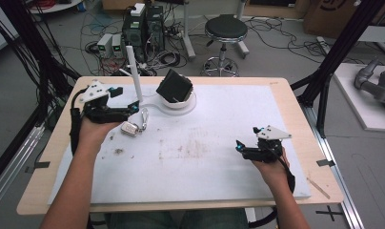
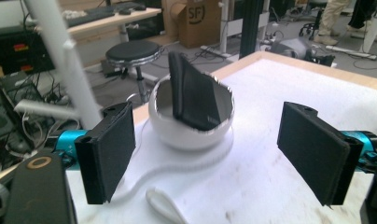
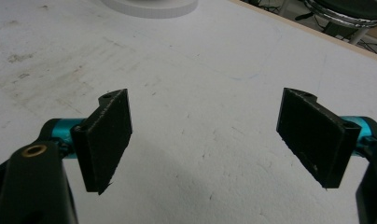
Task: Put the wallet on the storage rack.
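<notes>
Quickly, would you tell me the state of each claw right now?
Left claw: open, holding nothing.
Right claw: open, holding nothing.

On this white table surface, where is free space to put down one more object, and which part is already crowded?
Free: the wide white mat between the left gripper and the right gripper, and the far right part beyond the white bowl. Crowded: the far left corner, with the bowl holding a black wallet-like thing, the white post and the small metal object.
</notes>
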`<act>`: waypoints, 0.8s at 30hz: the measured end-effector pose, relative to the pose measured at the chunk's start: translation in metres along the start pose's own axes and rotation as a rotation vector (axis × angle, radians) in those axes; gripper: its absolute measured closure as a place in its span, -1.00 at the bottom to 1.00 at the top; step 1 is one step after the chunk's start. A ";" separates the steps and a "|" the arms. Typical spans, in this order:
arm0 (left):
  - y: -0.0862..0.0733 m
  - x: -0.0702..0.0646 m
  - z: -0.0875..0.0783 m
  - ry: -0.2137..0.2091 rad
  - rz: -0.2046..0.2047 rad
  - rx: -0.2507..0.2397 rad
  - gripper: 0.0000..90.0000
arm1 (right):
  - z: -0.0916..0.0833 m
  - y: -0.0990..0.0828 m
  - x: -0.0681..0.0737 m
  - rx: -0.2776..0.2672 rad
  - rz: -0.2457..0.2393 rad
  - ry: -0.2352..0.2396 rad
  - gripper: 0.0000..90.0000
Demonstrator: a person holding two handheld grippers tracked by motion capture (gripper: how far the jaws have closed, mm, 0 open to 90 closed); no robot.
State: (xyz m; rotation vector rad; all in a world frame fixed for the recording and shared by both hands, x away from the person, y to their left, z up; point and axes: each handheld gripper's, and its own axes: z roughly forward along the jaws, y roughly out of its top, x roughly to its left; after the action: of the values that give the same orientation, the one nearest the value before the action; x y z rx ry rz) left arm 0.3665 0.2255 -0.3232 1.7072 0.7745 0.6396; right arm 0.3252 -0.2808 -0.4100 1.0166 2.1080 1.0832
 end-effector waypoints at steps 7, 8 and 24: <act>-0.038 -0.002 -0.030 -0.001 -0.041 0.014 -0.58 | 0.002 0.000 -0.001 0.008 0.004 -0.002 -0.59; -0.044 -0.002 -0.031 0.000 -0.052 0.014 -0.58 | 0.002 0.000 -0.001 0.007 0.005 -0.003 -0.59; -0.066 0.010 -0.041 0.033 -0.102 0.041 -0.58 | 0.007 0.001 -0.001 0.012 0.021 -0.013 -0.59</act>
State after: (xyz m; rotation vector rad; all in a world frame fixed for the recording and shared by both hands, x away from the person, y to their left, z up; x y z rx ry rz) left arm 0.3304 0.2708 -0.3761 1.6864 0.8969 0.5864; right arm 0.3312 -0.2785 -0.4123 1.0510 2.0997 1.0724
